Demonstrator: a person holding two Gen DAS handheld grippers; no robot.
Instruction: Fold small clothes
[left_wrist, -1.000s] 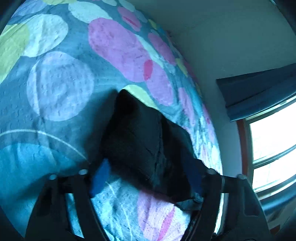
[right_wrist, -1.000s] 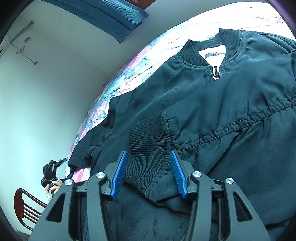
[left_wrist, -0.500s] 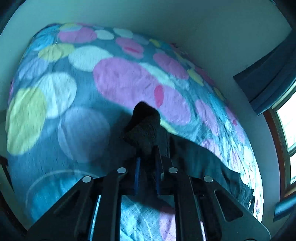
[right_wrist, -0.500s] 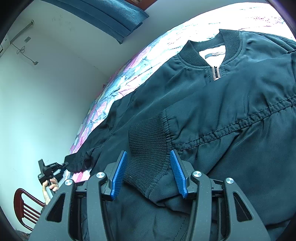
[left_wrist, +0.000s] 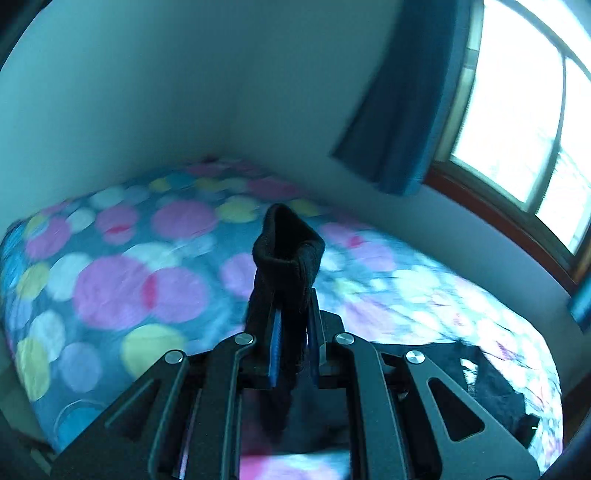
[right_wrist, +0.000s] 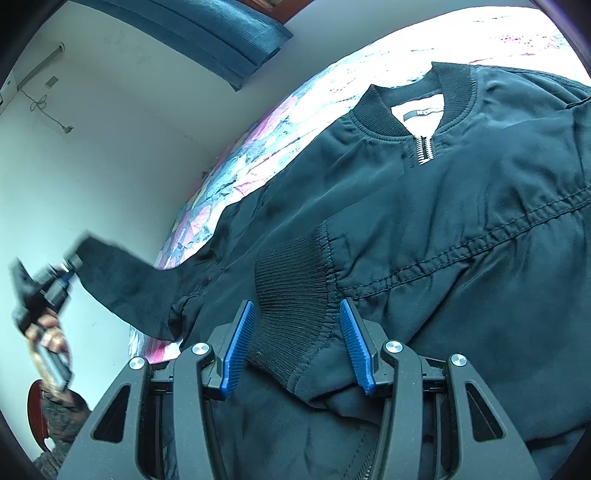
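The bedspread (left_wrist: 110, 280) is blurring in the left view; the jacket (right_wrist: 461, 229) is running off the right edge.

A dark jacket (right_wrist: 461, 229) of smooth, faintly sheened woven cloth with matt ribbed knit cuffs (right_wrist: 291, 295) and collar and a metal zip lies on a soft printed cotton bedspread (left_wrist: 110, 288), beside matt black plastic grippers with ridged blue pads (right_wrist: 240, 343).

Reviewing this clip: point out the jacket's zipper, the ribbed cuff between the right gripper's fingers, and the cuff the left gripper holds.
zipper (right_wrist: 424, 150): right wrist view, metal teeth below the collar.
ribbed cuff (right_wrist: 291, 291): right wrist view, middle of the ribbing.
held cuff (left_wrist: 288, 251): left wrist view, bunched knit above the fingers.
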